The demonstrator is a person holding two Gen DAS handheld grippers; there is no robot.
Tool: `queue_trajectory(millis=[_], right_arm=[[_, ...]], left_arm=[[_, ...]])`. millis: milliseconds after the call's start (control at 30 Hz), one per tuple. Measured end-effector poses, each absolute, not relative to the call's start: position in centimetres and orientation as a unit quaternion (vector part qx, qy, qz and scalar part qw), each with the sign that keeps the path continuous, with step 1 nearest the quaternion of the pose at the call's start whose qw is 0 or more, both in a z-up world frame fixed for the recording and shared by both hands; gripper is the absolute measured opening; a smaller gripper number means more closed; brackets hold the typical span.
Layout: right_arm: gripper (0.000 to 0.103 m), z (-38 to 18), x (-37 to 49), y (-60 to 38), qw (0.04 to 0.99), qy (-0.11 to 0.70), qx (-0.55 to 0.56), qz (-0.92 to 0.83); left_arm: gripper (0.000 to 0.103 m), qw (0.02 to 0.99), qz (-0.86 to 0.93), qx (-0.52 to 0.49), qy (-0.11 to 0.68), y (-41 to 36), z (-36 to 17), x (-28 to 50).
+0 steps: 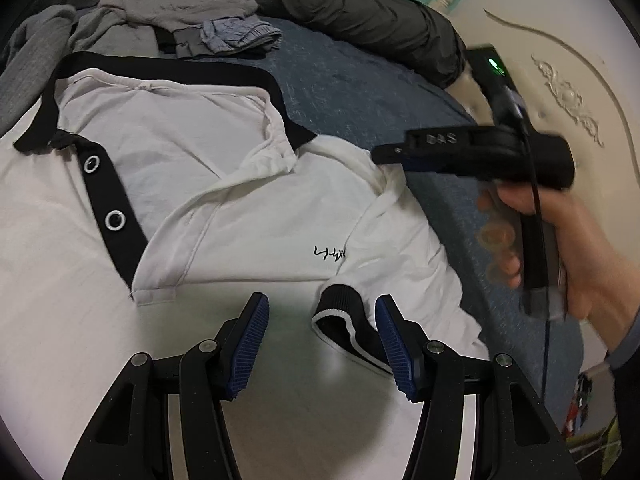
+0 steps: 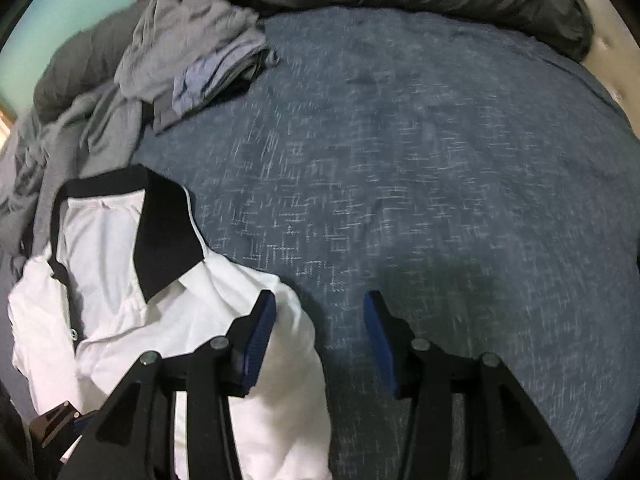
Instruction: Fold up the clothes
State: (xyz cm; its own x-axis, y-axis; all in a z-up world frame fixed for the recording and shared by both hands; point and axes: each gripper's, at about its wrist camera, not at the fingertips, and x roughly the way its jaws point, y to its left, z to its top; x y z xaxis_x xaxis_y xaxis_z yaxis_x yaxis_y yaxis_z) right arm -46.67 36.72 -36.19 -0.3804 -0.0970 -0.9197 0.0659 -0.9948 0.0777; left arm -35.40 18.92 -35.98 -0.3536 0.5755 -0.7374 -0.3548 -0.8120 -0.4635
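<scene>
A white polo shirt (image 1: 248, 200) with a black collar (image 1: 160, 62) and a black button placket lies front up on the blue bedspread (image 2: 440, 160). My left gripper (image 1: 322, 336) is open low over the shirt. The black sleeve cuff (image 1: 340, 316) lies folded onto the chest between its fingers, close to the right pad (image 1: 394, 348), and neither pad presses on it. My right gripper (image 2: 320, 308) is open at the shirt's (image 2: 192, 320) shoulder edge, one finger over white cloth and the other over the bedspread. A hand (image 1: 560, 248) holds it at the right of the left wrist view.
A heap of grey clothes (image 2: 192, 40) with a folded blue striped piece (image 1: 236, 34) lies behind the collar. A dark grey duvet (image 1: 340, 8) runs along the back. A cream carved headboard (image 1: 560, 80) stands at the right. Bare bedspread stretches to the shirt's right.
</scene>
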Motion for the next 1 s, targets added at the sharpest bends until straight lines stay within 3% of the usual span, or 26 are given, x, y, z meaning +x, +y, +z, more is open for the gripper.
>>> queue_trajectory(millis=[67, 200, 500, 733, 900, 1000], right_arm=[[0.018, -36.4, -47.1, 36.3, 0.053, -0.011, 0.556, -0.83], [0.004, -36.5, -47.5, 36.0, 0.049, -0.002, 0.554, -0.831], [0.003, -36.1, -48.5, 37.3, -0.009, -0.019, 0.537, -0.843], [0.004, -35.8, -49.0, 38.5, 0.028, -0.087, 0.527, -0.845], [0.026, -33.6, -47.7, 41.2, 0.026, -0.121, 0.487, -0.865], [0.026, -33.1, -44.8, 42.5, 0.058, -0.125, 0.486, -0.863]], left_arm=[[0.026, 0.287, 0.814, -0.494, -0.106, 19.0, -36.3, -35.5], [0.003, 0.291, 0.817, -0.488, -0.094, 19.3, -36.6, -35.4], [0.003, 0.295, 0.817, -0.486, -0.097, 18.2, -36.9, -34.6], [0.003, 0.29, 0.816, -0.491, -0.095, 17.7, -36.7, -34.3], [0.003, 0.288, 0.815, -0.495, -0.086, 17.7, -36.4, -34.0], [0.003, 0.287, 0.815, -0.498, -0.079, 17.9, -36.4, -34.1]])
